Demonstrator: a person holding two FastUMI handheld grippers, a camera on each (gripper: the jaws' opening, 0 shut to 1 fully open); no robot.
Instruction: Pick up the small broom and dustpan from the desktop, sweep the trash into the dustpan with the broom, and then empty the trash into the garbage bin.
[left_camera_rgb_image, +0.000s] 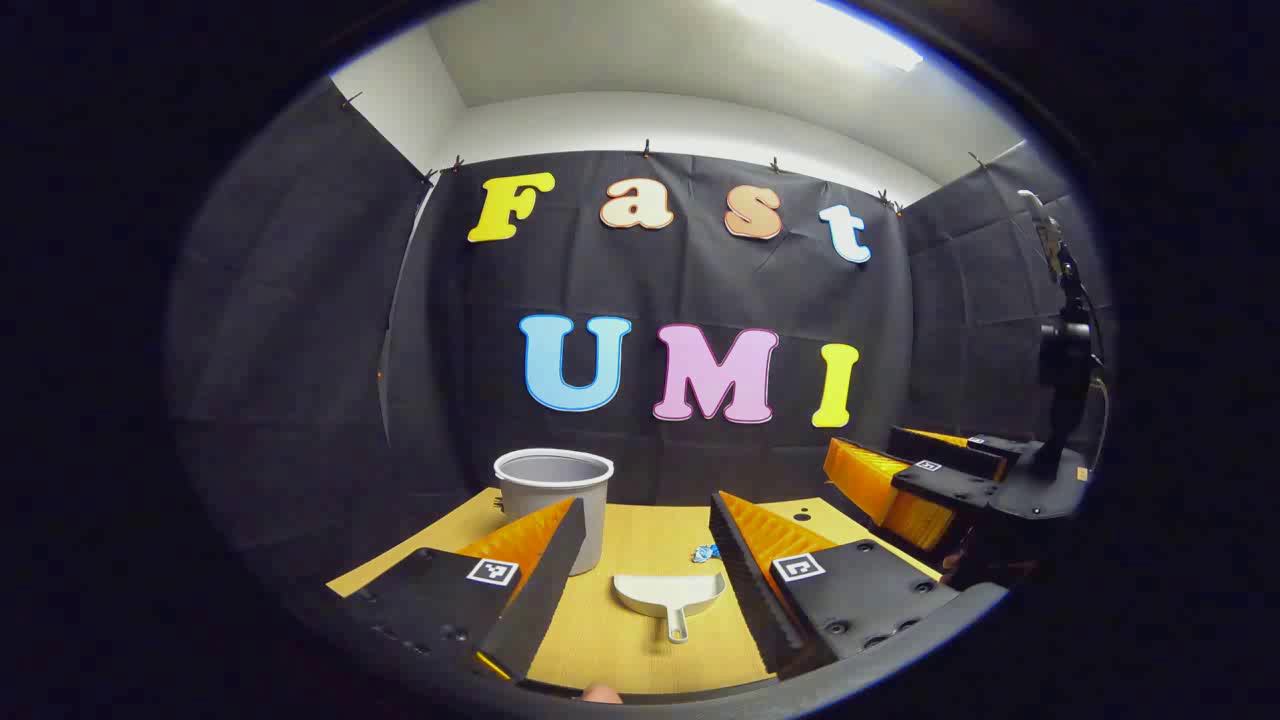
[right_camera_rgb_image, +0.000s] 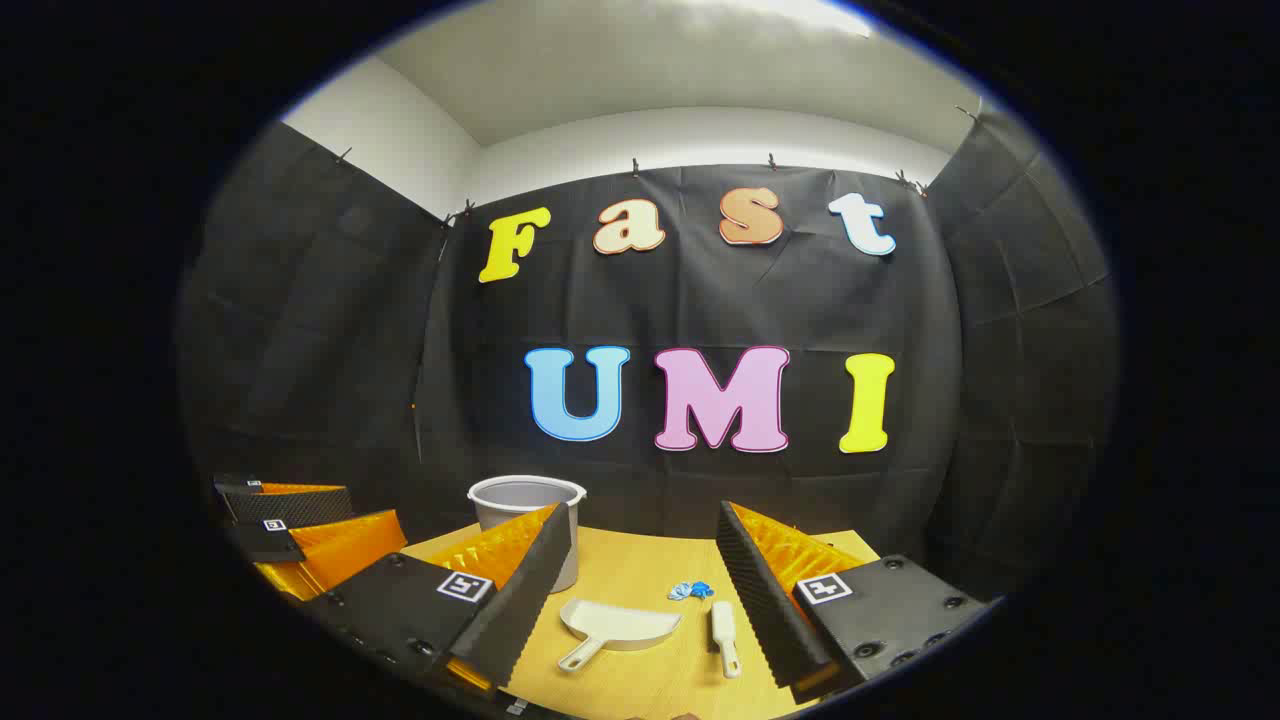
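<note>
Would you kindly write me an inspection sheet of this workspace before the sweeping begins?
Surface: wooden desktop, bare apart from the items below.
Job's things: dustpan flat at the centre, handle toward the camera; broom lying just to its right, apart from it; blue trash behind them; bin upright at the back left.
Clutter: nothing seen.
Grippers: left gripper open above the desktop, dustpan between its fingers farther off, holding nothing; right gripper open, holding nothing.
Cables: a thin one beside the stand, at the right in the left gripper view.
Surroundings: black cloth wall, white ceiling.
</note>
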